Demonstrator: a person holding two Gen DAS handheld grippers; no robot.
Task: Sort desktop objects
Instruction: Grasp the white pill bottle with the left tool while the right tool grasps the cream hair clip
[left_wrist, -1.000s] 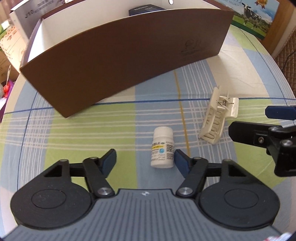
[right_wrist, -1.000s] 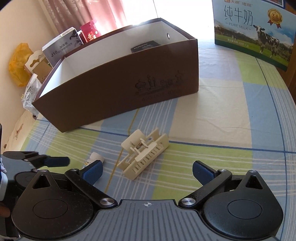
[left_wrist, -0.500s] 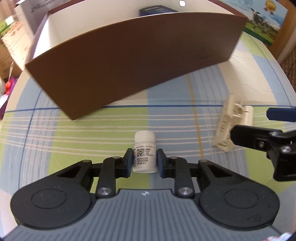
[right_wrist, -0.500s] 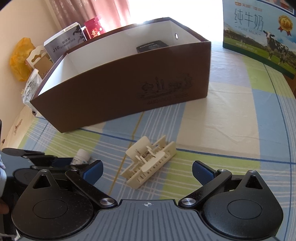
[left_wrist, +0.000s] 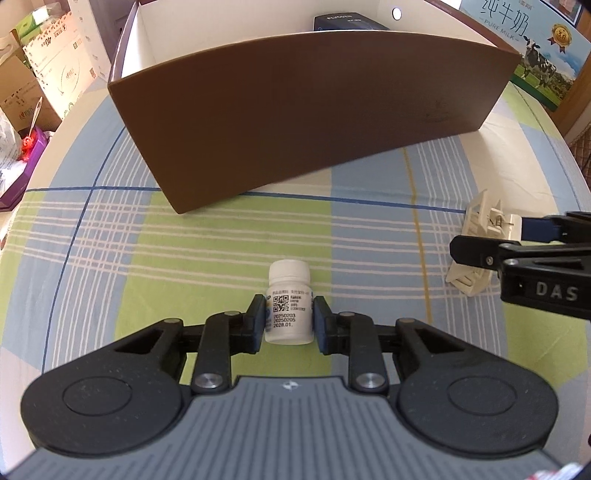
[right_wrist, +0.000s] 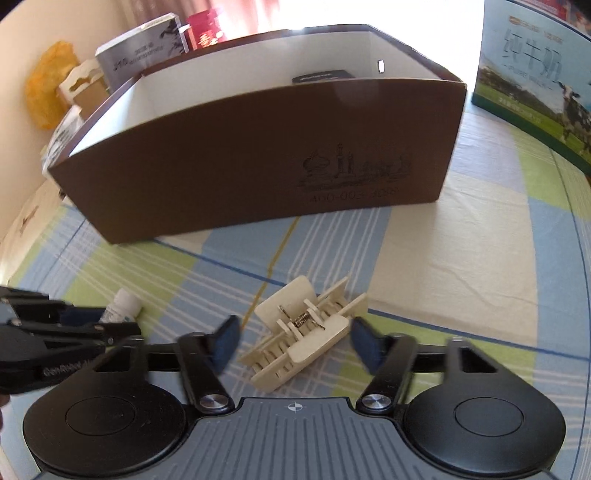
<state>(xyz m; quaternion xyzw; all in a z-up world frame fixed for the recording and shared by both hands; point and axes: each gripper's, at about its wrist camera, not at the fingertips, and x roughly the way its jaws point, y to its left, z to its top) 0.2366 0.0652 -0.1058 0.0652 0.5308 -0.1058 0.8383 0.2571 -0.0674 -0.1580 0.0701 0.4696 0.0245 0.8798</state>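
So the little white pill bottle (left_wrist: 288, 301) sits dead centre-low in the left wrist view, lying with its long axis running straight up the frame, cap end pointing away toward the box and its base end nearest the camera, QR label facing up. The left gripper (left_wrist: 289, 320) is pinched tight on it, one blue pad pressed on each side of the body. In the right wrist view you only catch the bottle's cap end poking out at the lower left (right_wrist: 123, 304), behind the other tool's black fingers. The cream plastic clip (right_wrist: 304, 334) lies in the lower middle of that view, its long axis running diagonally from lower left to upper right, spring showing on top. The right gripper (right_wrist: 295, 341) is spread fairly wide with one blue pad either side of the clip, neither touching it as far as I can tell, though that part is blurry. Everything's on a blue-green checked tablecloth (left_wrist: 207, 258). The big brown cardboard box (right_wrist: 258, 166) fills the upper half, open top, white inside, with a dark flat item (left_wrist: 349, 22) in it. A milk carton box (right_wrist: 535, 85) stands at the upper right.
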